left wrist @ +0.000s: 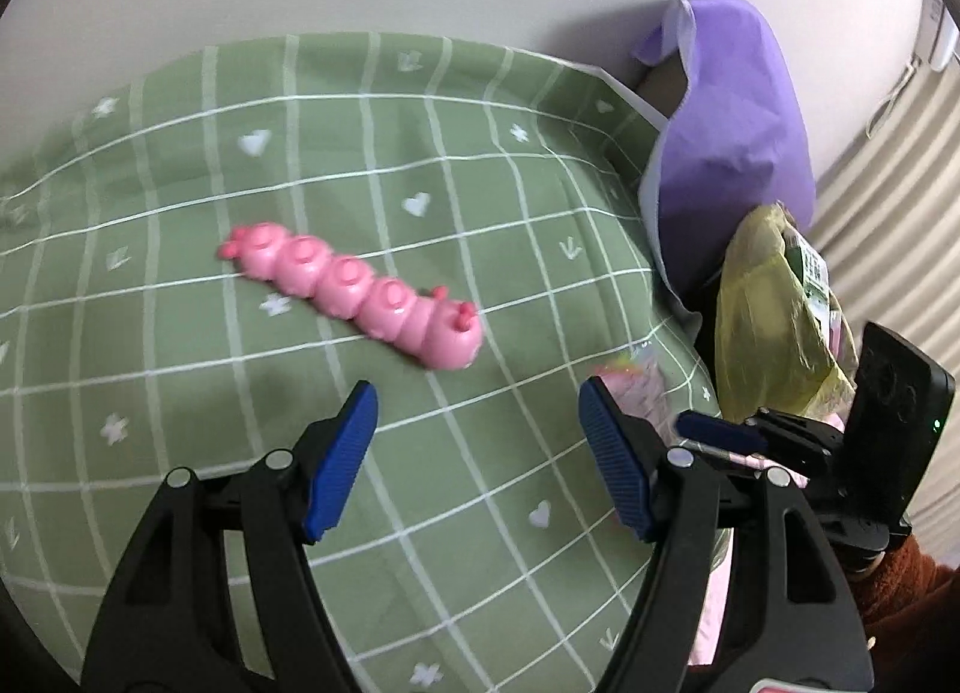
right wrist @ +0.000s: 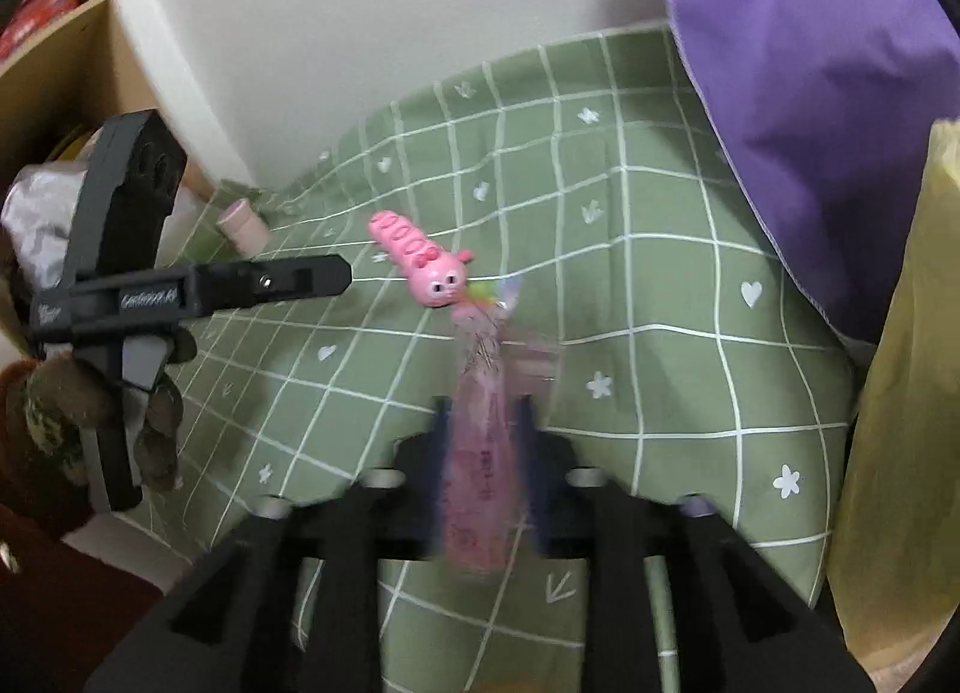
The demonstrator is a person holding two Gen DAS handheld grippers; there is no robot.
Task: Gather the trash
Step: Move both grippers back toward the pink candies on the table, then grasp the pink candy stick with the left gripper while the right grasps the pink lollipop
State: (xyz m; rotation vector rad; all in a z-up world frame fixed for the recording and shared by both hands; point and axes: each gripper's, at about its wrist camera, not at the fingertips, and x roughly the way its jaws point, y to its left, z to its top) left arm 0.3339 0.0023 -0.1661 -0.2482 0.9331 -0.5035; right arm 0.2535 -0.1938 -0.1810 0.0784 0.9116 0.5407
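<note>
My right gripper (right wrist: 483, 411) is shut on a pink plastic wrapper (right wrist: 480, 453), held just above the green checked cloth (right wrist: 660, 285); the view is motion-blurred. The wrapper also shows in the left wrist view (left wrist: 639, 390), beside my right gripper (left wrist: 720, 432). My left gripper (left wrist: 477, 411) is open and empty over the cloth (left wrist: 180, 333), near a pink caterpillar toy (left wrist: 360, 297). The toy also shows in the right wrist view (right wrist: 420, 258), as does my left gripper (right wrist: 336, 273). A yellow trash bag (left wrist: 768, 327) with packaging inside stands at the cloth's right edge (right wrist: 900, 393).
A purple cloth (left wrist: 732, 153) drapes over something at the back right (right wrist: 810, 63). A small pinkish cylinder (right wrist: 243, 225) lies at the cloth's far left edge. A wooden shelf (right wrist: 54, 57) and crumpled silver material (right wrist: 36, 213) stand left. A white wall is behind.
</note>
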